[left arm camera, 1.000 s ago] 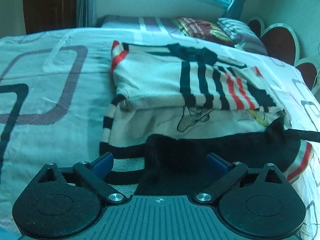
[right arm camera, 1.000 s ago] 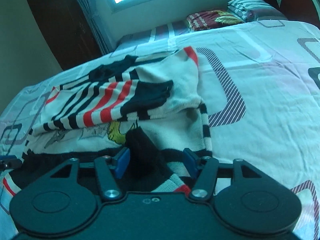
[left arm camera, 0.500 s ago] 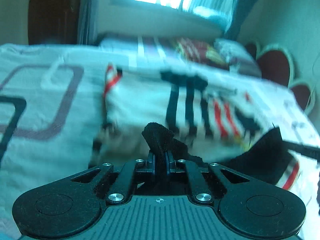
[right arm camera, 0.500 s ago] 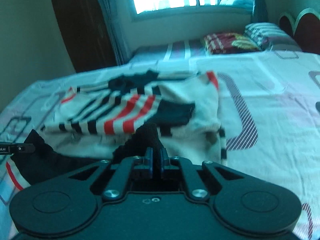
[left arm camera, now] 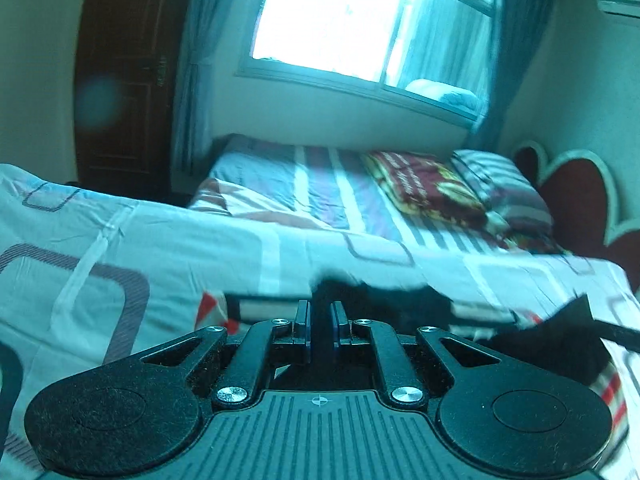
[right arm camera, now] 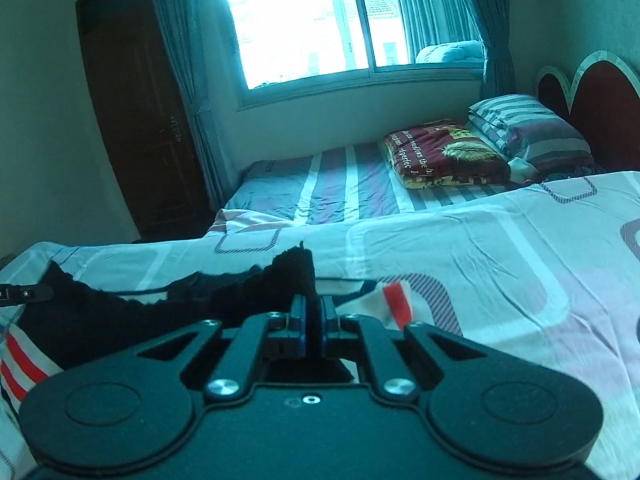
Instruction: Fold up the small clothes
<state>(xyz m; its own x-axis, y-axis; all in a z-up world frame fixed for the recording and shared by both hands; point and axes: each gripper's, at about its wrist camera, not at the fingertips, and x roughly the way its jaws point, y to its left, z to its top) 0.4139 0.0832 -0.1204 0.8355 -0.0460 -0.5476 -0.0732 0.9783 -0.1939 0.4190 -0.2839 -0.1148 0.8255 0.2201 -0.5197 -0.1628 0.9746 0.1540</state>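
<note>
A small cream sweater with black and red stripes and a black hem lies on the bed. My left gripper (left arm camera: 320, 322) is shut on the black hem (left arm camera: 384, 300), which is lifted off the bed. My right gripper (right arm camera: 313, 320) is shut on the other end of the same black hem (right arm camera: 256, 288). The hem stretches between the two grippers. A red-striped part of the sweater (right arm camera: 20, 360) hangs at the left of the right wrist view. Most of the sweater's body is hidden below the grippers.
The bed sheet (right arm camera: 480, 248) has rounded-square prints and spreads wide to both sides. A second bed with a striped sheet (right arm camera: 340, 188), a maroon pillow (right arm camera: 436, 156) and a striped pillow (right arm camera: 528, 128) stands behind, under the window. A dark wardrobe (right arm camera: 136, 120) is at the left.
Both grippers closed on the black hem a second ago and have since lifted it up and forward over the folded sweater. The views have tilted up toward the window.
</note>
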